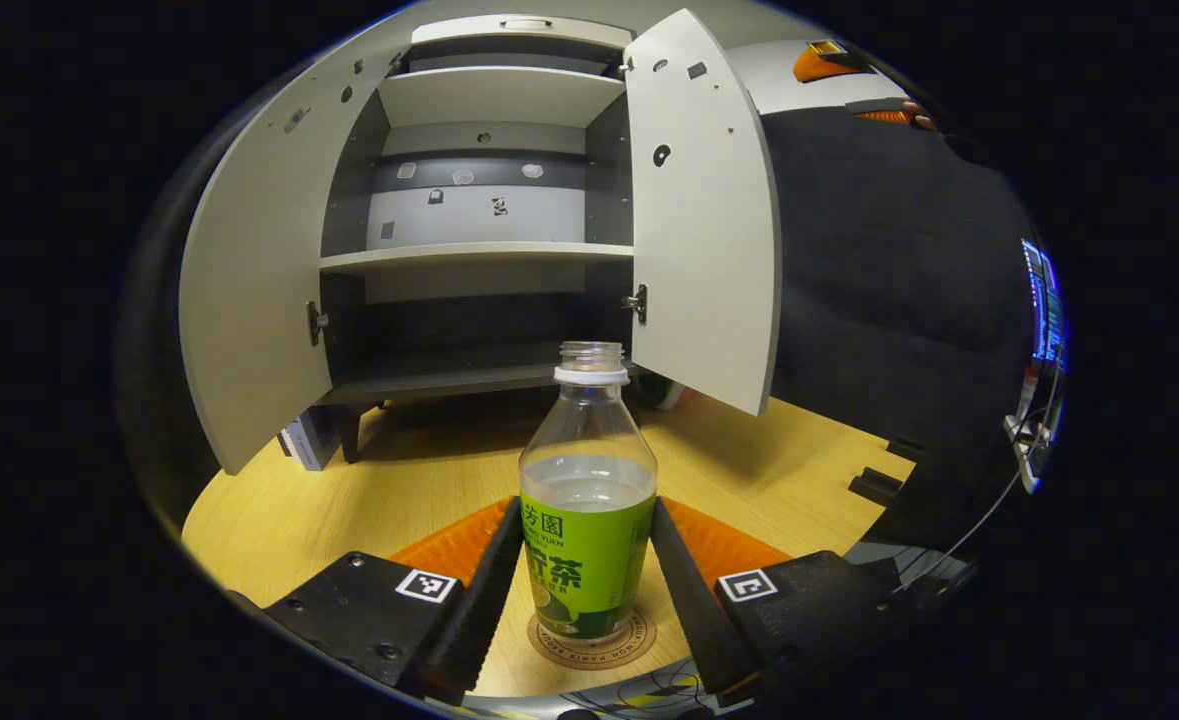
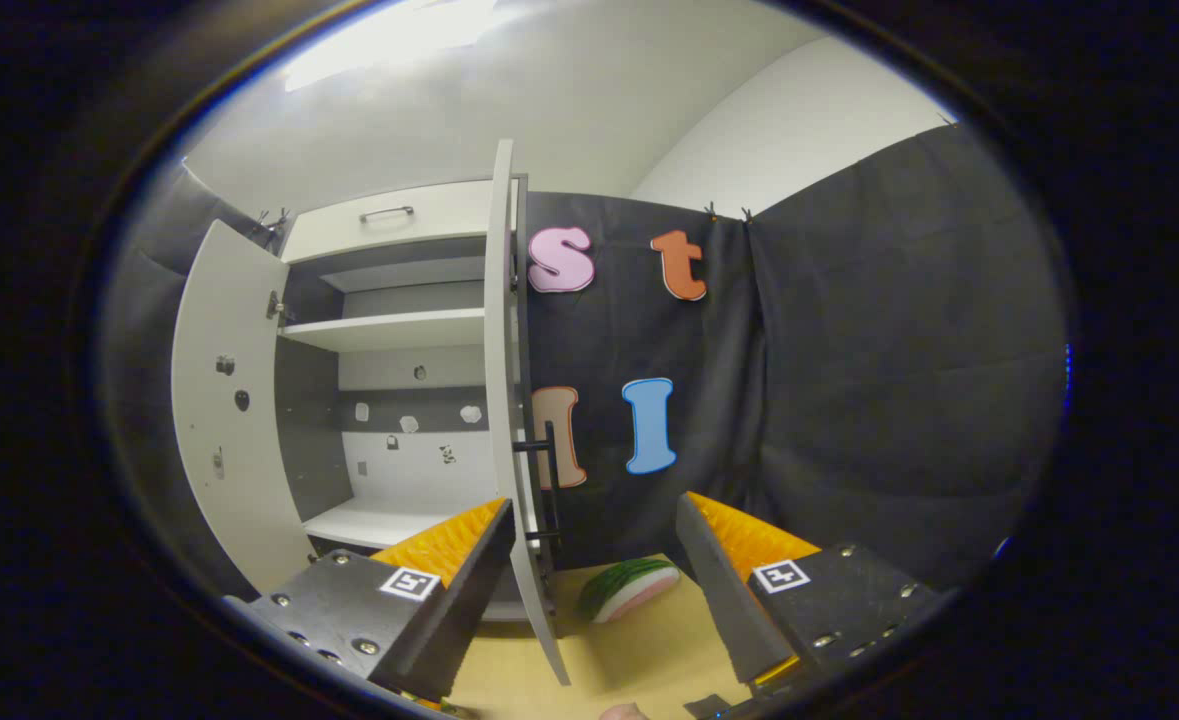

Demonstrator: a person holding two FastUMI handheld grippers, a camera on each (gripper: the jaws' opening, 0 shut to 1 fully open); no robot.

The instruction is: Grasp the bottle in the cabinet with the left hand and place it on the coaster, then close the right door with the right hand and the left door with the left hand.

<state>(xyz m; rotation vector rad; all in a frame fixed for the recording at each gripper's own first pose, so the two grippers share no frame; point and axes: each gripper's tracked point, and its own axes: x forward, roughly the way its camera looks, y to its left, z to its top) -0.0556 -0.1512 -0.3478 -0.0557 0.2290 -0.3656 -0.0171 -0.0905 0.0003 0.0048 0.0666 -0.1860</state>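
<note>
Here the bottle (image 1: 588, 500) is seen standing on the coaster (image 1: 594, 640) on the worktop (image 1: 279, 510), between the spread fingers of the left tongs (image 1: 587, 590), which flank it apparently without pressing. A straight withdrawal is advised, so the bottle is not tipped. The right tongs (image 2: 589, 590) are held open and empty near the right door (image 2: 502, 400). Beyond, the cabinet (image 1: 479, 250) stands open, its left door (image 1: 249, 300) swung wide.

green-labelled clear bottle (image 1: 587, 510), brown coaster (image 1: 635, 643), white cabinet (image 1: 489, 95).

Wooden table (image 1: 279, 520): cabinet (image 1: 349, 425), coaster (image 1: 639, 645), watermelon slice (image 2: 629, 588).
</note>
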